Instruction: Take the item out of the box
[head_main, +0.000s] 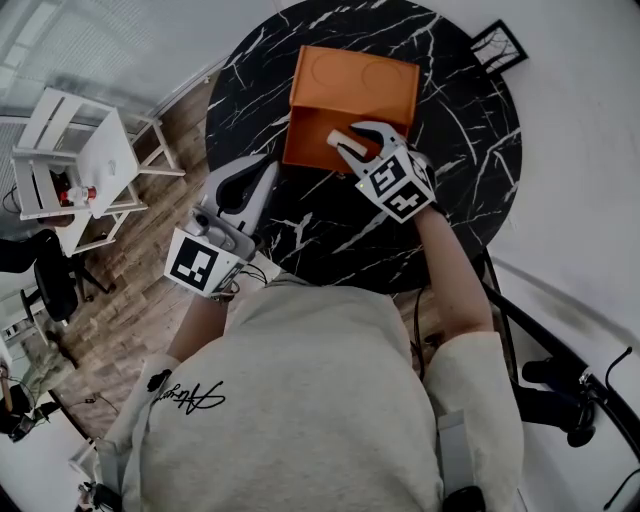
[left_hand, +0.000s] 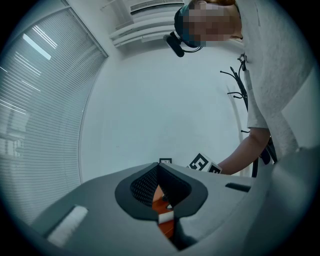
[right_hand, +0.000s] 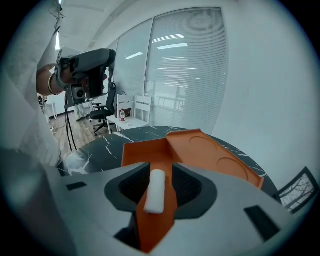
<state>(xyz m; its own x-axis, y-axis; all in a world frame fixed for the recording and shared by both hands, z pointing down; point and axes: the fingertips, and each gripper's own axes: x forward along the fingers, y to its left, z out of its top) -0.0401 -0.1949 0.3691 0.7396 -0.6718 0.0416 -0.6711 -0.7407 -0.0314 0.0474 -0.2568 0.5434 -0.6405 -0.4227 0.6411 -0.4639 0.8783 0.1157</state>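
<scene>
An orange box (head_main: 312, 135) lies open on the round black marble table (head_main: 470, 130), its lid (head_main: 355, 82) folded back on the far side. My right gripper (head_main: 352, 140) is over the box's near right part, shut on a small white roll-shaped item (head_main: 339, 141). In the right gripper view the white item (right_hand: 156, 191) sits lengthwise between the jaws of the right gripper (right_hand: 157, 172), with the orange box (right_hand: 147, 150) below it. My left gripper (head_main: 262, 172) hangs left of the box over the table edge, shut and holding nothing. In the left gripper view, the left gripper (left_hand: 159, 167) has its tips together.
A small black picture frame (head_main: 497, 45) stands at the table's far right edge. On the wooden floor at left are white shelf furniture (head_main: 80, 160) and a black office chair (head_main: 50, 280). A black stand (head_main: 560, 385) is at the right, by the person's arm.
</scene>
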